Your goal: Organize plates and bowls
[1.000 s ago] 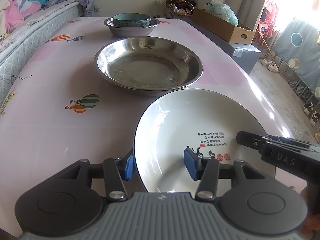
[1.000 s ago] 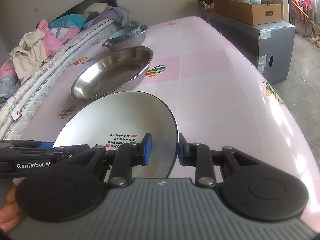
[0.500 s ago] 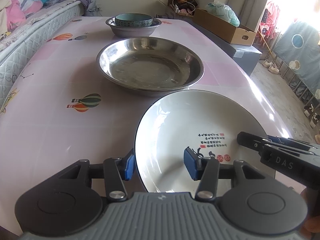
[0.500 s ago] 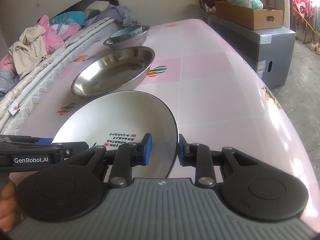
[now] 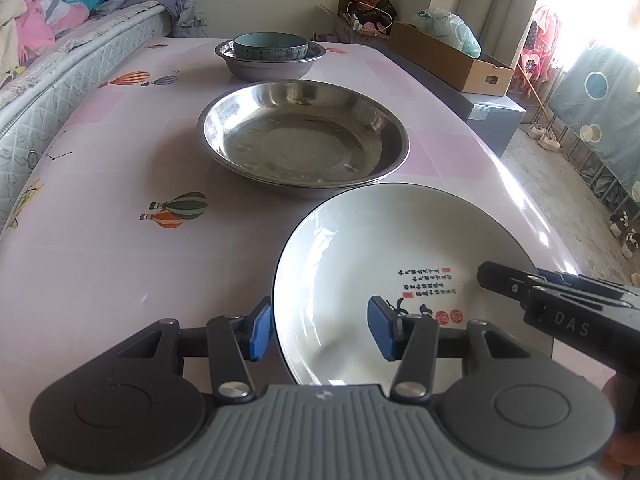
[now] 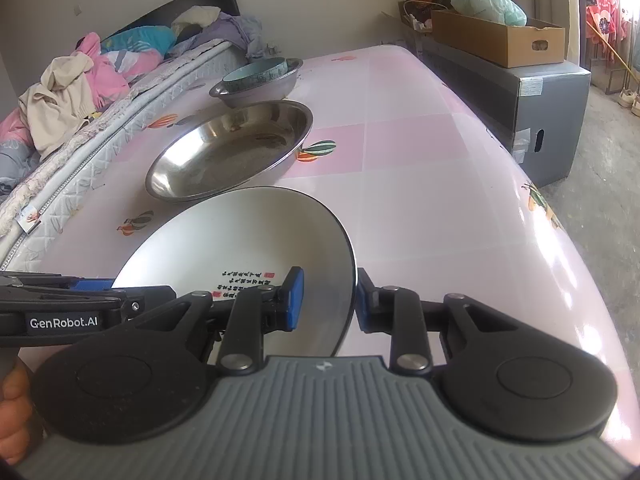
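White porcelain, printed with black calligraphy and red seals, makes up the plate [image 5: 380,264] that both claws straddle at once. The left claw [image 5: 320,330] has one blue pad outside the plate's left rim and the other over its inner face, with a visible gap, so it stands fairly wide and not clamped. The right claw [image 6: 326,300] brackets the opposite rim, narrower, one pad inside and one outside; whether it actually pinches the edge I cannot tell. Taking the plate from two sides suits a wide, shallow, slippery dish: a single edge grip would let it tip. The plate sits at the near end of the pink desk [image 5: 100,264], its far edge just beside the steel basin [image 5: 304,136]; whether it rests flat or is slightly raised I cannot tell.

The likely aim is to nest it in that basin, which lies next in line and is broad enough to take it.

Count: one porcelain plate; one large steel basin, though a second rim line under it hints at two stacked; one smaller metal bowl [image 5: 272,66] farther back, with one teal ceramic bowl [image 5: 270,45] nested inside. Two claws. The vessels lie in a row along the desk, large to small going away.
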`<state>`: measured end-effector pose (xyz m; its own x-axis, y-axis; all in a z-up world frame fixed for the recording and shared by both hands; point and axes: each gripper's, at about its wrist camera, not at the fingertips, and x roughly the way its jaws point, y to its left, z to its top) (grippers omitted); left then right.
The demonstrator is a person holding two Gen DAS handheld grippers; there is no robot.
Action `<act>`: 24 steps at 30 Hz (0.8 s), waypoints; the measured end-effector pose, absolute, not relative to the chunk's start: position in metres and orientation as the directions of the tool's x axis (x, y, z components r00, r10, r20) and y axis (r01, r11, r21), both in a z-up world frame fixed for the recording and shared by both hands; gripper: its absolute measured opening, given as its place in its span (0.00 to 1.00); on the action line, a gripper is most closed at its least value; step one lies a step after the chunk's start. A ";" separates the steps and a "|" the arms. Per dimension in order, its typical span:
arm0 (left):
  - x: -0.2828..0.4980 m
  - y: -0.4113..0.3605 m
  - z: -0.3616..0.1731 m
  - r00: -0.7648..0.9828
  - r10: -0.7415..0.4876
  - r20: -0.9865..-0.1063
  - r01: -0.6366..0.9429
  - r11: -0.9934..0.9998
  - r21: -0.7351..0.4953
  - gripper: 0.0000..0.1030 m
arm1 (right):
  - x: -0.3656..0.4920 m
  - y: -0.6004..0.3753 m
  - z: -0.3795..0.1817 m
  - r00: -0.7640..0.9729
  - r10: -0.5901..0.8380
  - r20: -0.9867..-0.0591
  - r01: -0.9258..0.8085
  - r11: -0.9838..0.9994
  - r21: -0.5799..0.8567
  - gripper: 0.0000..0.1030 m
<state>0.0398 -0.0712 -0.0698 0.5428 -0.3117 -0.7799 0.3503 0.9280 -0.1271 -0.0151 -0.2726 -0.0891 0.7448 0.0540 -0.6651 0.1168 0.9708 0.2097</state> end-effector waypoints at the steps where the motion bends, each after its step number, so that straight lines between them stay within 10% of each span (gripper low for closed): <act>1: 0.040 -0.071 -0.069 0.545 -0.311 -0.778 0.351 0.928 -0.125 0.49 | -0.016 -0.272 -0.089 0.745 0.054 -0.664 0.117 0.971 0.209 0.26; 24: 0.039 -0.073 -0.067 0.550 -0.314 -0.774 0.360 0.925 -0.120 0.49 | -0.012 -0.275 -0.094 0.734 0.054 -0.677 0.132 0.967 0.220 0.26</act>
<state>0.0386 -0.0732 -0.0674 0.5503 -0.3141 -0.7736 0.3595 0.9254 -0.1199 -0.0119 -0.2748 -0.0938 0.7342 0.0539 -0.6768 0.1318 0.9666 0.2198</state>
